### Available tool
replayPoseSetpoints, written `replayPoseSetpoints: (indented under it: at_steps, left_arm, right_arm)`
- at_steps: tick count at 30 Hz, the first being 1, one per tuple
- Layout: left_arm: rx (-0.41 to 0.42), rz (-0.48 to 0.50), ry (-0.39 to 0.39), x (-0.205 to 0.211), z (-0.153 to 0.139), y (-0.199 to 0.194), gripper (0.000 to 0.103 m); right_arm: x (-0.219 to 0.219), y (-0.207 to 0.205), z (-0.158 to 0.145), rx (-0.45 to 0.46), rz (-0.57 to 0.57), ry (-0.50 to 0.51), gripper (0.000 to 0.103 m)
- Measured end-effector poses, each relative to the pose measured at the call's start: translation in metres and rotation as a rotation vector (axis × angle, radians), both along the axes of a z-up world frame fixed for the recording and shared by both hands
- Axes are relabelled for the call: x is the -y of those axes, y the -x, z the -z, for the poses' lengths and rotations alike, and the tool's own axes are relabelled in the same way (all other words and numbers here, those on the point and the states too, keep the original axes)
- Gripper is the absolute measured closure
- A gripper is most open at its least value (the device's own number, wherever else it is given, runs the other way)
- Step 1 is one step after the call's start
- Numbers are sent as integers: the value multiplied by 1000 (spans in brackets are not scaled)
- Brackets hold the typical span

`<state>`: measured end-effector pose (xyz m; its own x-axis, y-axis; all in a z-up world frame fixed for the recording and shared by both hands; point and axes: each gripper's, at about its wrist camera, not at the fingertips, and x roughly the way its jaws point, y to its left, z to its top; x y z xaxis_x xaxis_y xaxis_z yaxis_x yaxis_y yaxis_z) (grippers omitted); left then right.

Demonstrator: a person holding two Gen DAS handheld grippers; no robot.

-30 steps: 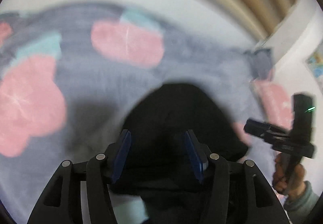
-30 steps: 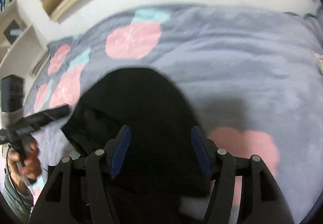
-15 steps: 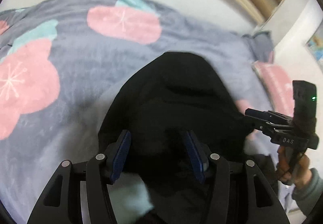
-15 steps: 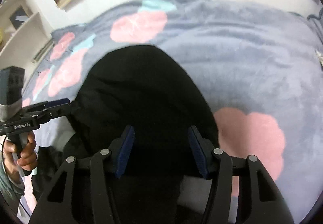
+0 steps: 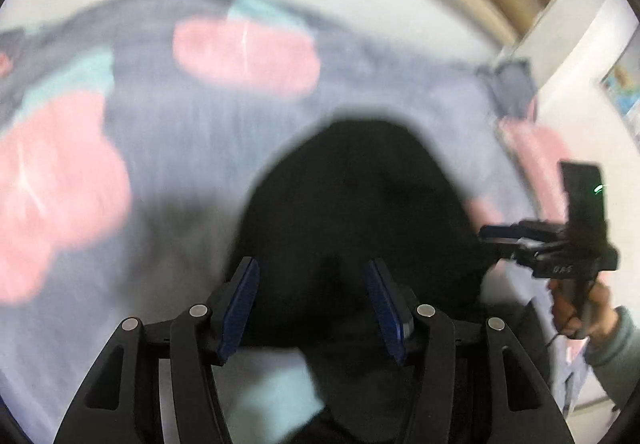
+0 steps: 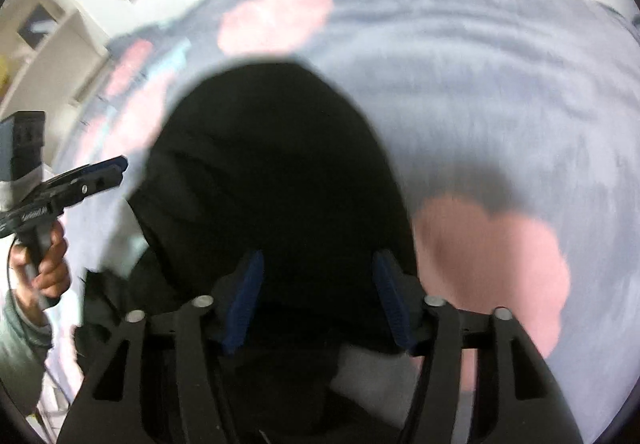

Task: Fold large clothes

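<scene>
A large black garment point(image 5: 356, 212) lies on the grey bedspread and also shows in the right wrist view point(image 6: 272, 180). My left gripper point(image 5: 312, 284) is open, its blue pads apart with the black cloth between and under them. My right gripper point(image 6: 316, 284) is open in the same way over the garment's near edge. Each gripper shows in the other's view: the right one point(image 5: 492, 234) at the right, the left one point(image 6: 116, 168) at the left, both beside the garment. Both views are blurred by motion.
The grey bedspread point(image 6: 480, 84) has pink and teal flower prints point(image 5: 244, 52). A white wall and wooden headboard slats run behind it. White shelves point(image 6: 48, 44) stand at the left of the right wrist view.
Both views have blurred and the cameras have lifted and pulled back. The garment looks smaller in the left view than half a second ago. The jaws stay apart.
</scene>
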<state>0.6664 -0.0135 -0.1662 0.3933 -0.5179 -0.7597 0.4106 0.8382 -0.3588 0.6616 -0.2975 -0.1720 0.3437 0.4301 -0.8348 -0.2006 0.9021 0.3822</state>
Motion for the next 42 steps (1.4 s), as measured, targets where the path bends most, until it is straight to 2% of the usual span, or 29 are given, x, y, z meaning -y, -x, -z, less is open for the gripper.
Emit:
replayPoseSetpoints:
  at_steps: [2,5,8,11,13,15,16,17,18,19,20,23,26,32,35,37,40,42]
  left_arm:
    - [4,-19,15,-4,-8,-21,23]
    - [-97,25,48,1,9,-63,22]
    - [-253,64,65,7,44,-97,23]
    - [-336,116,149,13,65,-105,23]
    - [-395,139,199,22,81,-105,23]
    - [-397,159,211,29,85,-104,23]
    - [-371,169,208,34,82,-101,30]
    - [-335,194,209,38,75,-93,57]
    - [-320,212,210,43,72,-90,69]
    - [-299,226,213,43,65,-83,77]
    - [-271,237,209,40,56,-77,80]
    - [-183,288,203,31,15,-44,81]
    - [-83,338,175,21,-33,8,81]
    - [26,376,82,5,-93,129,81]
    - [41,394,33,-2,-106,198,81]
    - [16,397,25,-7,-104,236,81]
    - [-31,381,-12,-11,-88,289,80]
    - [-75,341,-25,-15,-67,315,79]
  right_arm:
    - [1,-21,-7,10,-20,-13,31]
    - [-1,-65,7,-45,-46,-54,31]
    - [4,-86,31,-109,-48,-141,31]
    - [2,-106,44,-139,-35,-171,31]
    - [0,-119,63,-204,-20,-223,31]
    - [-12,-123,75,-254,-38,-281,30]
    - [-18,-122,76,-258,-61,-284,32]
    - [-25,-118,72,-235,-89,-268,50]
    - [-36,-111,65,-198,-126,-245,72]
    - [-43,-101,57,-158,-161,-231,78]
    - [-48,-92,44,-124,-180,-220,82]
    - [-50,-52,-8,4,-218,-188,84]
    - [-50,2,-59,105,-242,-146,84]
    - [-44,143,-130,249,-249,2,84]
    - [-50,215,-146,280,-249,62,84]
    - [-52,264,-145,266,-238,84,84]
    - [-58,314,-126,196,-213,70,83]
    - [-63,336,-103,143,-190,75,79]
